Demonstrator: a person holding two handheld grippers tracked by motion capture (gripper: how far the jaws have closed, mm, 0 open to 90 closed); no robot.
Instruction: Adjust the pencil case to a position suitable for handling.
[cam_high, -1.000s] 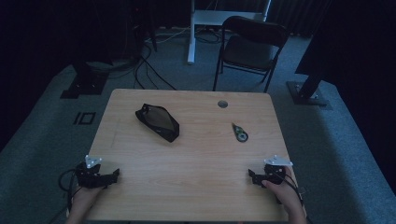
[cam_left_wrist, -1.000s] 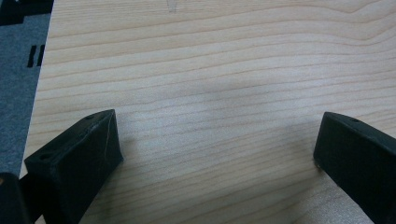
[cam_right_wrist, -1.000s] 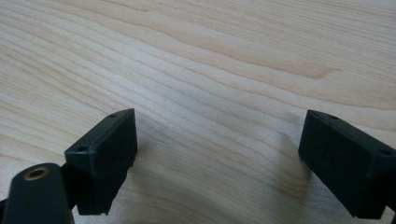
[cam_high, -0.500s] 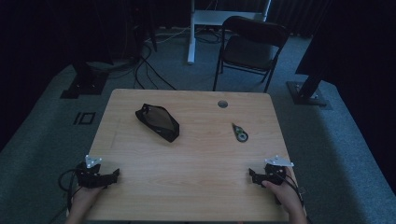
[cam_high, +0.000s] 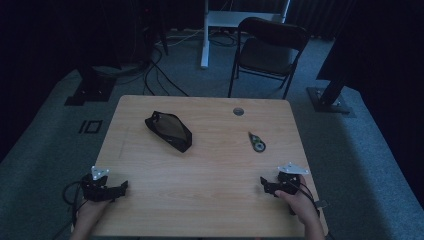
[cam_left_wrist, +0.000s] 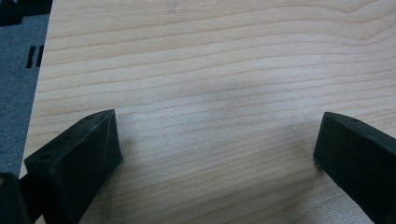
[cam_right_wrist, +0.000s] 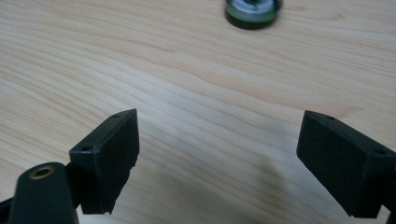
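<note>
High view, read left to right: the left gripper (cam_high: 120, 189) is held at the near left corner of the table (cam_high: 210, 210), its jaws spread apart over bare wood, as is confirmed in the left gripper view, where nothing lies between them. Farther off and toward the middle, a black pouch (cam_high: 168, 131) is laid with its long axis running diagonally, from far left to near right. On the right half, a small round tool (cam_high: 257, 143) with a pointed tip is found, well apart from the pouch. The right gripper (cam_high: 266, 185) is held at the near right edge, jaws likewise wide apart and empty. In the right gripper view the tool (cam_right_wrist: 252, 9) is seen ahead, slightly right of centre. The tool is judged nearest to the right gripper; a forward reach would be needed.
</note>
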